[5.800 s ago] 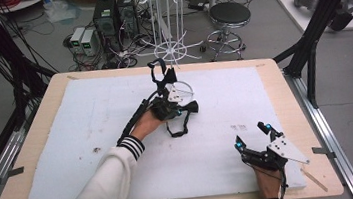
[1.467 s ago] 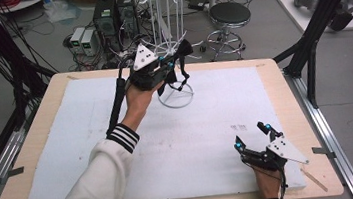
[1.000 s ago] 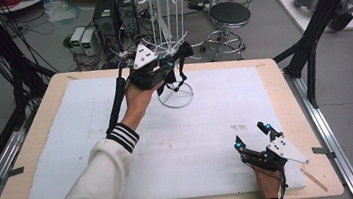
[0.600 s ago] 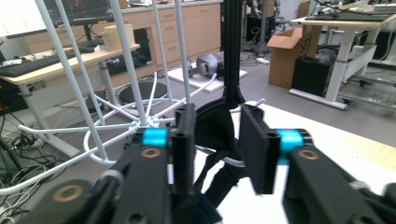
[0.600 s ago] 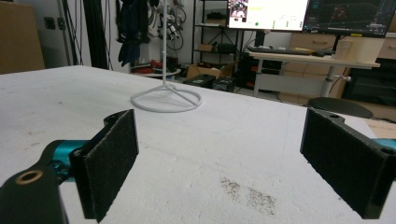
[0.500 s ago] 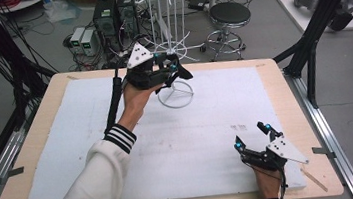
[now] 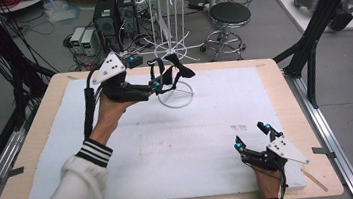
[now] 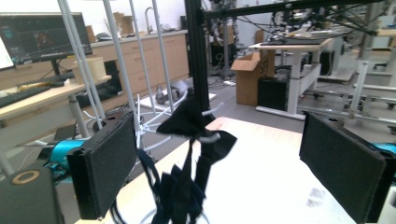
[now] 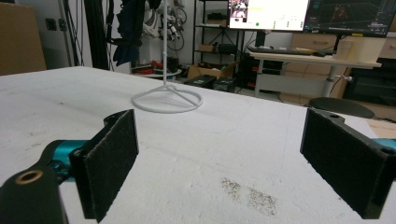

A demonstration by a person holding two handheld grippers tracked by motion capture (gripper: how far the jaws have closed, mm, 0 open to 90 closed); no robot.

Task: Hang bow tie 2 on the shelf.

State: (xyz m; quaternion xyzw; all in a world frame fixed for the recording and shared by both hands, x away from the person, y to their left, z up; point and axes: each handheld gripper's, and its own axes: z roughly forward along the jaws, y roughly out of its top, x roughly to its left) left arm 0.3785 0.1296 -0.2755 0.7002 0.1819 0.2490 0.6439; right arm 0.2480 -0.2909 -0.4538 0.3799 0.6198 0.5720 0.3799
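A black strappy fabric piece (image 7: 175,72) hangs from a hook arm of the white wire rack (image 7: 171,24) at the back of the table. In the left gripper view the fabric piece (image 8: 189,140) dangles off a white hook between the jaws, touching neither pad. My left gripper (image 7: 155,85) is held in the air just left of it, open; its pads stand wide apart around the left gripper (image 8: 224,163) centre. My right gripper (image 7: 252,137) rests open at the table's front right, and between the right gripper (image 9: 233,163) pads there is bare table.
The rack's ring base (image 7: 177,98) stands on the white table cover (image 7: 209,141); the ring base (image 9: 166,100) lies straight ahead in the right gripper view. A stool (image 7: 228,15) and computer boxes (image 7: 114,16) stand on the floor behind the table.
My left gripper carried the fabric piece from the table up to the rack, then opened and drew back leftward, leaving it hanging on the hook. The right gripper has not moved.
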